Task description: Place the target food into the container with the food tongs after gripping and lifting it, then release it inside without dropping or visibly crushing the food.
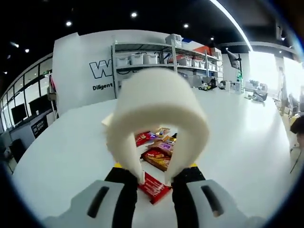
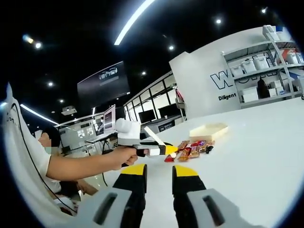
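White food tongs point(image 1: 156, 102) sit between the jaws of my left gripper point(image 1: 154, 172), which is shut on them. Their bend arches up toward the camera and their two tips hang just over a red snack packet point(image 1: 154, 188). Behind it lies a pile of more packets point(image 1: 157, 151) in orange, purple and red. A beige box container point(image 1: 108, 120) peeks out behind the tongs. In the right gripper view, a hand holds the left gripper point(image 2: 160, 150) with the tongs point(image 2: 154, 135) at the packet pile point(image 2: 192, 149), with the container point(image 2: 209, 129) just beyond. My right gripper point(image 2: 159, 172) is open, holding nothing.
Everything lies on a large white table point(image 1: 237, 142). A person's arm point(image 2: 80, 166) reaches in from the left. Metal shelves with storage bins point(image 1: 142, 59) stand against the far wall, with desks and screens point(image 2: 102, 126) beyond the table's edge.
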